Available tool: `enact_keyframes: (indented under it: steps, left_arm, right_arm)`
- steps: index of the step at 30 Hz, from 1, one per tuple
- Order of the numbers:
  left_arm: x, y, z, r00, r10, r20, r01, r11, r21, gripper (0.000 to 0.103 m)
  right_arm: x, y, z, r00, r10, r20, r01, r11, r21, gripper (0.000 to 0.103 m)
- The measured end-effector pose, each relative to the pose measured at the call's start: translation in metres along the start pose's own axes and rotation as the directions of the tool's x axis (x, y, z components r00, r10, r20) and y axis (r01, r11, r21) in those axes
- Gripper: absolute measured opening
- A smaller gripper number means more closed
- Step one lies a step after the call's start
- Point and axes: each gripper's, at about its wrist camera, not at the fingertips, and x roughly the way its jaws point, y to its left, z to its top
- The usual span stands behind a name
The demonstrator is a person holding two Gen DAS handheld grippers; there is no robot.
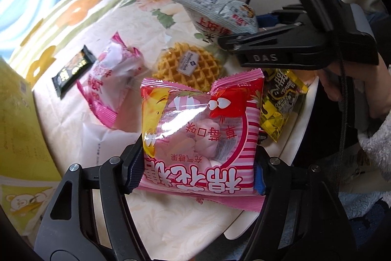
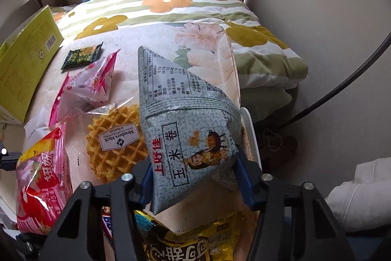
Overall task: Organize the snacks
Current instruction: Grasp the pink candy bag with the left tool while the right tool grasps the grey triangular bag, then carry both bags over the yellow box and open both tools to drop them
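Six snack packets are counted on the cream, faintly patterned table top [image 1: 171, 219], plus one yellow-green cardboard box [image 2: 24, 65] standing at its left edge.

One pink-and-red striped marshmallow bag [image 1: 200, 138] with a clear window is clamped between the pads of the left gripper [image 1: 198, 170], whose jaws are pressed against both of its sides at a middling width; the bag is held just above the near part of the table. One grey speckled, pyramid-shaped corn-roll bag [image 2: 190, 136] is pinched between the blue-padded fingers of the right gripper [image 2: 193, 182], the jaws set narrow on its lower corner, with the bag raised over the table's right side.

Four packets are seen lying loose. One round golden waffle in a clear wrapper [image 1: 188, 67] with a white label is placed in the middle, just beyond the marshmallow bag. One pink-and-white crumpled packet [image 1: 110, 80] lies to its left, and one small black-and-green sachet [image 1: 73, 70] is found further left, near the box. One yellow-and-black foil packet [image 1: 281, 99] rests at the right edge, beneath the right gripper.

One floral quilt [image 2: 195, 14] with orange and mustard flowers is folded behind the table. A hand in a fleecy sleeve [image 1: 354, 94] is seen on the right gripper.
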Motion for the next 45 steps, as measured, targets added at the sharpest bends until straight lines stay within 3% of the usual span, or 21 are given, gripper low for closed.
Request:
enact_keyframes:
  steps: [10, 16, 25, 34, 41, 45]
  left_arm:
    - [-0.034, 0.001, 0.005, 0.996, 0.067, 0.057, -0.061, 0.994, -0.095, 0.066]
    - [-0.071, 0.011, 0.008, 0.983, 0.139, 0.121, -0.113, 0.974, -0.195, 0.066]
    - [-0.136, 0.056, 0.009, 0.935, 0.300, 0.190, -0.209, 0.897, -0.390, 0.066]
    - [-0.201, 0.153, -0.018, 0.878, 0.437, 0.196, -0.272, 0.792, -0.546, 0.066]
    - [-0.229, 0.239, -0.054, 0.860, 0.489, 0.144, -0.317, 0.733, -0.602, 0.066]
    - [-0.235, 0.290, -0.075, 0.864, 0.488, 0.121, -0.316, 0.714, -0.624, 0.066]
  right_arm:
    - [-0.034, 0.006, 0.006, 0.996, 0.051, 0.074, -0.048, 0.998, -0.032, 0.050]
    - [-0.064, 0.012, 0.018, 0.988, 0.098, 0.122, -0.090, 0.993, -0.076, 0.050]
    - [-0.103, 0.040, 0.061, 0.956, 0.219, 0.196, -0.184, 0.966, -0.183, 0.050]
    - [-0.128, 0.114, 0.112, 0.918, 0.316, 0.239, -0.243, 0.926, -0.289, 0.050]
    - [-0.131, 0.197, 0.149, 0.888, 0.390, 0.243, -0.300, 0.893, -0.336, 0.050]
    - [-0.120, 0.246, 0.167, 0.876, 0.426, 0.226, -0.332, 0.873, -0.358, 0.050]
